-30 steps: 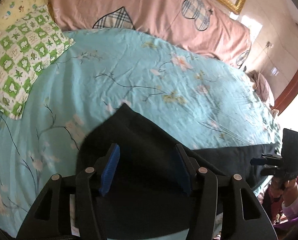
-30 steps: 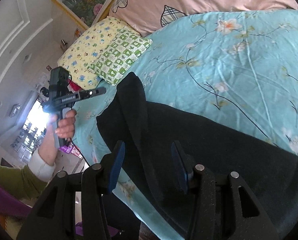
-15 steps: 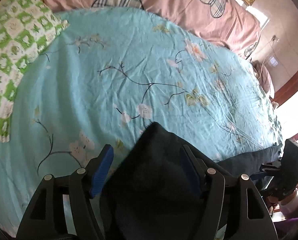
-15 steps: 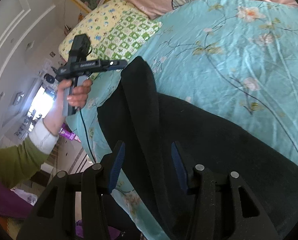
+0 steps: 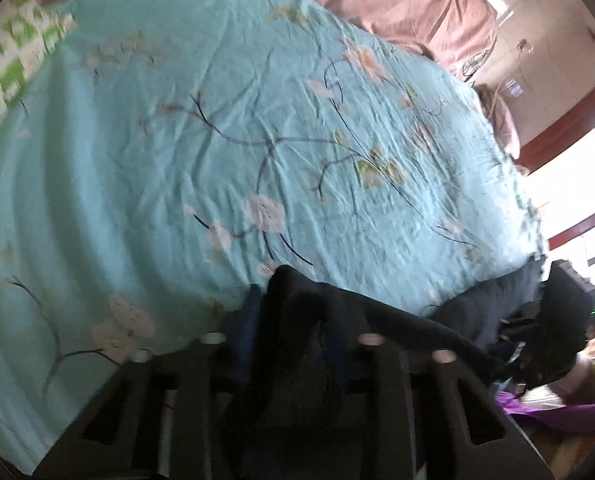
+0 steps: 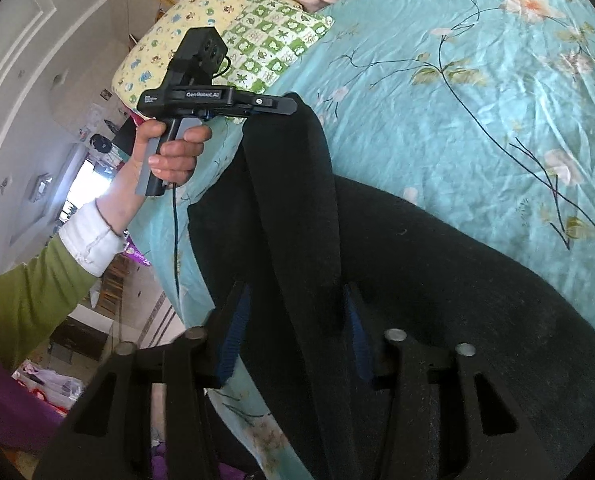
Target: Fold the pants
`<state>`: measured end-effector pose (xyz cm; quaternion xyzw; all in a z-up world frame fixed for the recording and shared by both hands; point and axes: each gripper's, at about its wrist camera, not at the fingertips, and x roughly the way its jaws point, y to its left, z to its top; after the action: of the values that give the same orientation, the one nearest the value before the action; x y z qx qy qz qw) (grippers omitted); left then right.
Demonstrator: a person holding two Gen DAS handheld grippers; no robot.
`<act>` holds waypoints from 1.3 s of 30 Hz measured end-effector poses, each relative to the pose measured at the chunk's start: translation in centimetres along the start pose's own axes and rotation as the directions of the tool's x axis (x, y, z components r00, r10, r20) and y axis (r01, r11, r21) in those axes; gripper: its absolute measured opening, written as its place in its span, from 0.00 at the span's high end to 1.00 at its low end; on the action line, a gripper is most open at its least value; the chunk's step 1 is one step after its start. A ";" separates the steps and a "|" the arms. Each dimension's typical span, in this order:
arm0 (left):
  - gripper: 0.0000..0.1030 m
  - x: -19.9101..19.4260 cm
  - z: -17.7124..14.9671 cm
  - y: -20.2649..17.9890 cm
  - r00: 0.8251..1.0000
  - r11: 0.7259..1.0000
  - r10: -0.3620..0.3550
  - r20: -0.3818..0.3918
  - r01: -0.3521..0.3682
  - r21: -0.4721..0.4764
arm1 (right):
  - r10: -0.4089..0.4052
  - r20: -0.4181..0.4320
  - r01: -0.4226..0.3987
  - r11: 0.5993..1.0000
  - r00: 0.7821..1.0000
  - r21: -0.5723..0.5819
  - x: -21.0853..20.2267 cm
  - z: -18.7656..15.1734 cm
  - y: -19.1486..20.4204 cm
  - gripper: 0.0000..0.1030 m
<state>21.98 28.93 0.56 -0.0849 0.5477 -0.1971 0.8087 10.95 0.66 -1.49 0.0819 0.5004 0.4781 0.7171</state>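
Your left gripper [image 5: 293, 332] had its fingers closed on a bunched edge of the pants [image 5: 297, 300]; the cloth rose in a dark peak between the blue pads [image 5: 245, 336], though that view was blurred. From the right wrist you could see the same tool [image 6: 285, 105] held level in your left hand [image 6: 169, 152], its tip pinching the top of a raised fold of pants [image 6: 417, 264] above the bed. That fold ran down as a long dark strip toward your right gripper [image 6: 293, 332], where it passed between the blue pads [image 6: 233, 336]. The right fingers stood parted around the strip; whether the pads were pressing the cloth, you could not tell from the view. The rest of the pants lay spread flat on the teal sheet [image 6: 477, 92] near the bed's edge, reaching to the lower right of the right view. The sheet carried a branch-and-blossom print and fine wrinkles. A green checked pillow [image 6: 273, 48] and a yellow one [image 6: 165, 36] lay just beside each other at the head of the bed, well apart from the pants. A pink cover [image 5: 397, 4] lay along the sheet's far side. Your left sleeve [image 6: 29, 292] was green with a white cuff.
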 end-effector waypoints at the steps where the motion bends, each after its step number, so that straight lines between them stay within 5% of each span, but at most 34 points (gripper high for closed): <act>1: 0.87 -0.6 -0.2 -0.2 1.000 1.000 0.008 0.021 -0.008 0.004 | -0.009 0.000 0.009 1.000 1.000 -0.003 0.1 0.0 0.1 0.89; 10: 0.95 -6.9 -3.0 -2.9 0.983 0.998 0.038 0.179 -0.048 0.050 | -0.018 0.077 0.024 0.996 0.997 -0.087 -1.9 0.1 2.5 0.94; 18: 0.96 -11.3 -9.2 -5.0 0.952 0.998 0.054 0.300 -0.060 0.009 | -0.055 0.077 0.072 0.971 0.995 -0.230 -2.4 -1.6 5.8 0.94; 30: 0.96 -10.6 -17.0 -3.9 0.911 0.986 0.109 0.398 -0.047 -0.161 | -0.145 0.044 0.152 0.926 0.988 -0.344 -0.5 -4.4 6.9 0.94; 39: 0.94 -9.3 -21.5 -1.8 0.875 0.941 0.158 0.458 0.007 -0.339 | -0.201 0.023 0.194 0.901 0.979 -0.387 1.1 -5.2 7.5 0.86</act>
<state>-1.17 32.80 0.88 -0.2430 0.3590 -0.0433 0.9001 2.38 3.60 -0.29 -0.1167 0.4081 0.4931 0.7594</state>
